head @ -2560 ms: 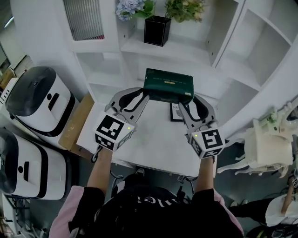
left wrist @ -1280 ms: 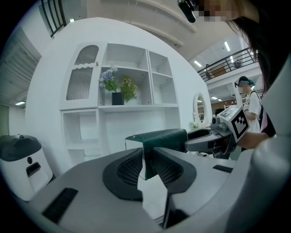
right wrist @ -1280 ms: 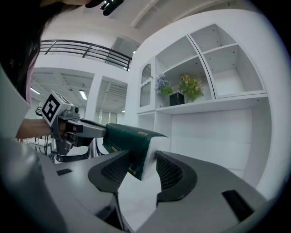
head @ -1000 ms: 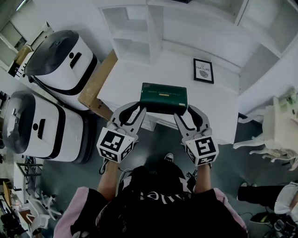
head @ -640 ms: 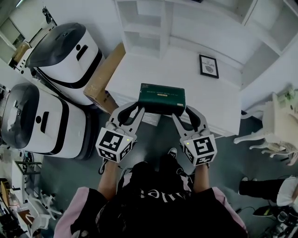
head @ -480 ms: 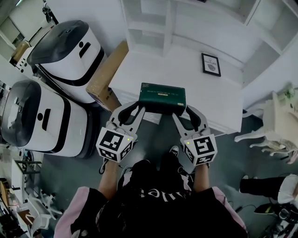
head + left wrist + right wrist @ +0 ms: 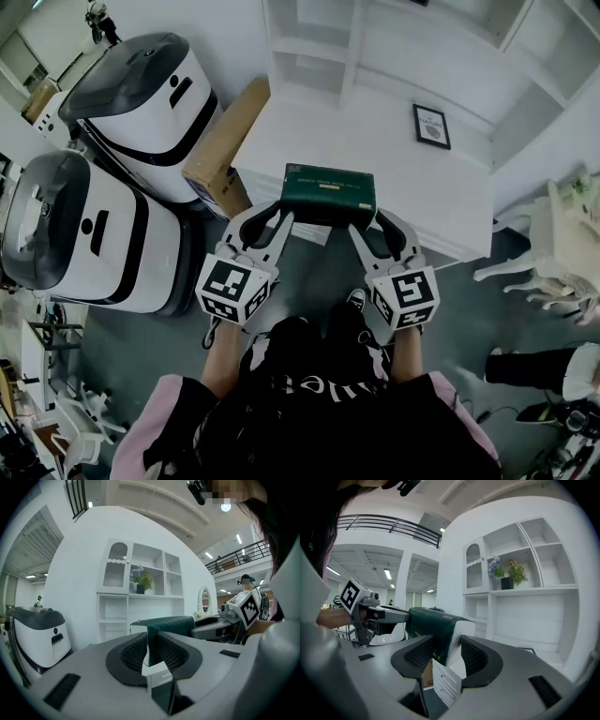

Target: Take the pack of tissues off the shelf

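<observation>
The dark green pack of tissues (image 7: 328,193) hangs in the air above the front edge of the white cabinet top (image 7: 394,164), carried between both grippers. My left gripper (image 7: 274,212) is shut on the pack's left end, and my right gripper (image 7: 373,217) is shut on its right end. In the left gripper view the pack (image 7: 164,623) runs off to the right from between the ribbed pads (image 7: 137,651). The right gripper view shows the pack (image 7: 429,620) pinched between that gripper's pads (image 7: 471,656), with the left gripper at its far end.
The white shelf unit (image 7: 323,42) stands beyond the cabinet top, on which a small framed picture (image 7: 431,127) lies. A cardboard box (image 7: 225,145) leans at the cabinet's left. Two white-and-black machines (image 7: 136,89) (image 7: 66,234) stand further left, and an ornate white chair (image 7: 562,258) stands at the right.
Over the earlier frames the pack came off the shelf and back toward the person, held by both grippers. In the last second the furniture has drifted slightly in view; the grip is unchanged.
</observation>
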The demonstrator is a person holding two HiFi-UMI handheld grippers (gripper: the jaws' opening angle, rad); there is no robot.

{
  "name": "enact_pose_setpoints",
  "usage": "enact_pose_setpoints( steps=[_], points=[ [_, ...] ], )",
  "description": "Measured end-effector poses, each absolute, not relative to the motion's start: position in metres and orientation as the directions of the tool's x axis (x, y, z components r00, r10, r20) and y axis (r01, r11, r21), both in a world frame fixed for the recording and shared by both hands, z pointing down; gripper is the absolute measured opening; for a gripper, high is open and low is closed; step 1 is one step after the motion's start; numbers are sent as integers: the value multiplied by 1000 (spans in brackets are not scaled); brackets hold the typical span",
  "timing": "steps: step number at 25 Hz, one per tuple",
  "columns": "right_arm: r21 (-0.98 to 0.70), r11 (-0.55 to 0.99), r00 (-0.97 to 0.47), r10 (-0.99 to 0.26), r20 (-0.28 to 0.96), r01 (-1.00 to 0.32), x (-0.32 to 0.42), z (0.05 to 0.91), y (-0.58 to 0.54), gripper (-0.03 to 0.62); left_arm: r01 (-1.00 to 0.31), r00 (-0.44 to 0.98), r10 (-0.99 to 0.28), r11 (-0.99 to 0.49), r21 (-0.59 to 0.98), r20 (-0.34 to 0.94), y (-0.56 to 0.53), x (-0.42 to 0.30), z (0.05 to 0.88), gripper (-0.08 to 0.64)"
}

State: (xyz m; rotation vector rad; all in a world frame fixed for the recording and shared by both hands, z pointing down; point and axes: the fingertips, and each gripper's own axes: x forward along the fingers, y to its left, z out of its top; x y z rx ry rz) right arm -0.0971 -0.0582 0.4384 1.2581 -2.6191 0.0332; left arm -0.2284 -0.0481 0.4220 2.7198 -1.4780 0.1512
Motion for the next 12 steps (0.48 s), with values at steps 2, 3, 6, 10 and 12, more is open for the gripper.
enact_pose_setpoints(
  steps=[2,3,6,10,12],
  points=[
    [85,630,-602,-768,218,-772,-98,437,-57,213,-839,540,-836,-544,-9,100,-47,-229,421,80],
    [87,629,-602,-769,217,-772,-98,436,-57,213,-840,540,-836,-543,-9,97,-47,-229,420,80],
    [96,629,-601,-770,215,-771,-99,432,-56,213,-841,538,-838,-541,-6,90,-46,-231,418,80],
    [103,631,-602,-769,215,-769,-109,430,-56,213,-843,536,-840,-538,-2,82,-45,-241,416,80],
    [104,632,-603,-768,215,-768,-115,431,-55,213,-844,535,-841,-537,-2,80,-45,-246,417,80]
  ],
)
